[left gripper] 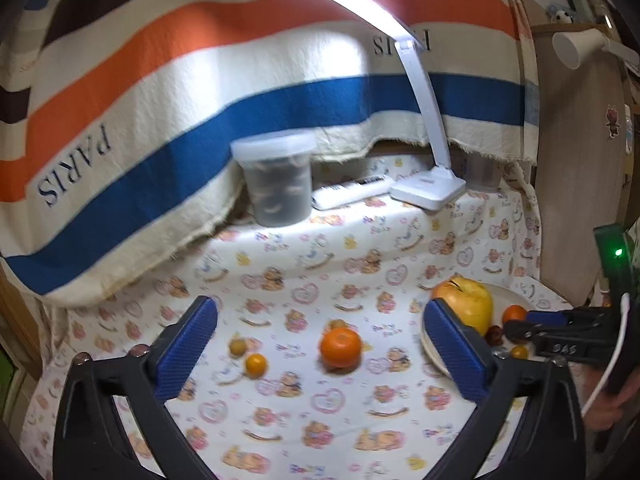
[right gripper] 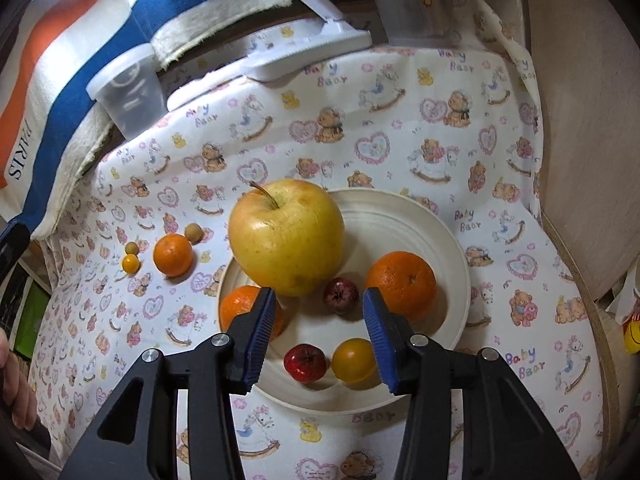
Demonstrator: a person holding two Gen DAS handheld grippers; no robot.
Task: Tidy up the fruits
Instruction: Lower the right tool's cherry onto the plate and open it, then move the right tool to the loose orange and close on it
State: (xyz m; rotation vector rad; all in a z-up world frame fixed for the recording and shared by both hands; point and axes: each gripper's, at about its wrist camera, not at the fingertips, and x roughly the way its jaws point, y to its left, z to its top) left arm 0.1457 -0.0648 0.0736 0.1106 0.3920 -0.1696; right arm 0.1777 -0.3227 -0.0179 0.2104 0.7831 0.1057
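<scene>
Your left gripper is wide open and empty, hovering over the cloth facing the loose orange; small yellow fruit and two brownish ones sit near it. Right gripper is open, empty, above the plate with apple, oranges, small fruits. The loose orange looks light, firm and likely to roll: grip across its middle, gently.

The cream round plate is crowded: a big yellow apple and two oranges leave only narrow gaps. Left of it, bare bear-print cloth on the bench gives open room around one loose orange mandarin and three small round fruits.
</scene>
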